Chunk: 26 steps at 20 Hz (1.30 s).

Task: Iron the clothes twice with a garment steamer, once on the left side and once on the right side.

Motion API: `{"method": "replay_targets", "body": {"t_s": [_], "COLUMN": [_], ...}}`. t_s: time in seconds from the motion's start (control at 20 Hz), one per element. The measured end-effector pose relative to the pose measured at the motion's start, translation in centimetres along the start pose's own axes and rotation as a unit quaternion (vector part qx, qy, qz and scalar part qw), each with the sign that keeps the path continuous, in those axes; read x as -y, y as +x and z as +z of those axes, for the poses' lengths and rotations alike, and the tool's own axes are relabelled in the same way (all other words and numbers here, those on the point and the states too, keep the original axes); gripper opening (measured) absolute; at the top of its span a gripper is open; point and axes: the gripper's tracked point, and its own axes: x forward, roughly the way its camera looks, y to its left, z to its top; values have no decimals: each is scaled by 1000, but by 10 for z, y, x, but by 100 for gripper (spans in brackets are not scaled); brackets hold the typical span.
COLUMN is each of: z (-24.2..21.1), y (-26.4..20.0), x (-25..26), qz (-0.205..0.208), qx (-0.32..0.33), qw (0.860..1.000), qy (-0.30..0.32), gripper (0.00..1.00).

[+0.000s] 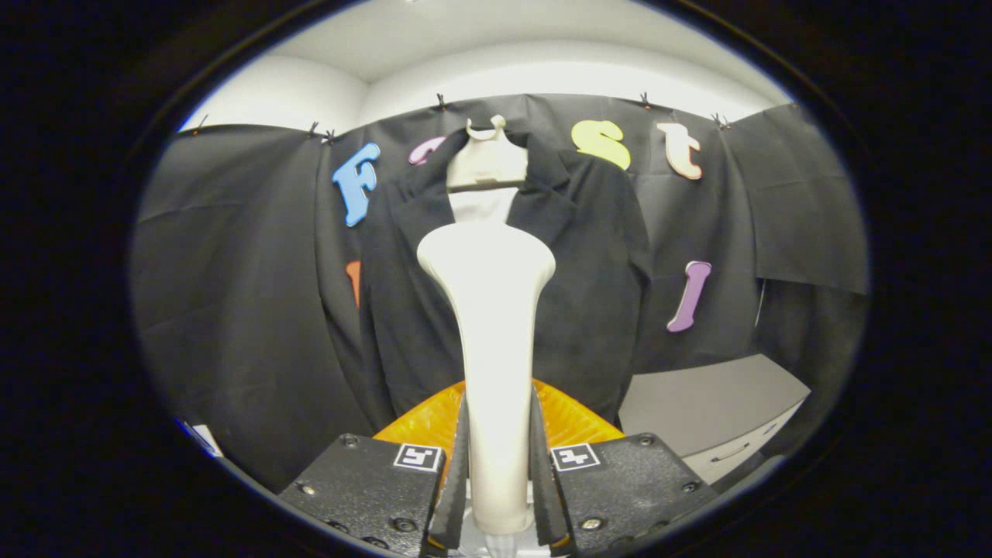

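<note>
Two fingers of my tongs (496, 496) are clamped on the handle of the garment steamer (490, 310), which stands upright between them with its broad head raised toward the jacket (589, 294). Beyond it the dark jacket hangs on a pale hanger (487, 159) against the booth wall, roughly centred ahead of the steamer, with an orange piece (570, 418) just behind the fingers and a grey surface (713, 403) off to one side. I judge neither side ironed yet; I can't tell whether the head touches cloth.

No legible text, brand or number; only two square coded markers (418, 456) on the gripper (500, 496) body
</note>
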Motion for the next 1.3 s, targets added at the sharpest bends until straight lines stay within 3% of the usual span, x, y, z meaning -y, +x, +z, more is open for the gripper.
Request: {"method": "replay_targets", "body": {"t_s": [0.35, 0.6, 0.9, 1.3], "z": [81, 109, 98, 39], "y": [20, 47, 79, 92], "x": [-74, -114, -126, -121], "qz": [27, 26, 11, 4], "qx": [41, 55, 37, -3], "qw": [999, 998, 999, 999], "qy": [-11, -32, -37, -47], "gripper": [38, 38, 38, 38]}}
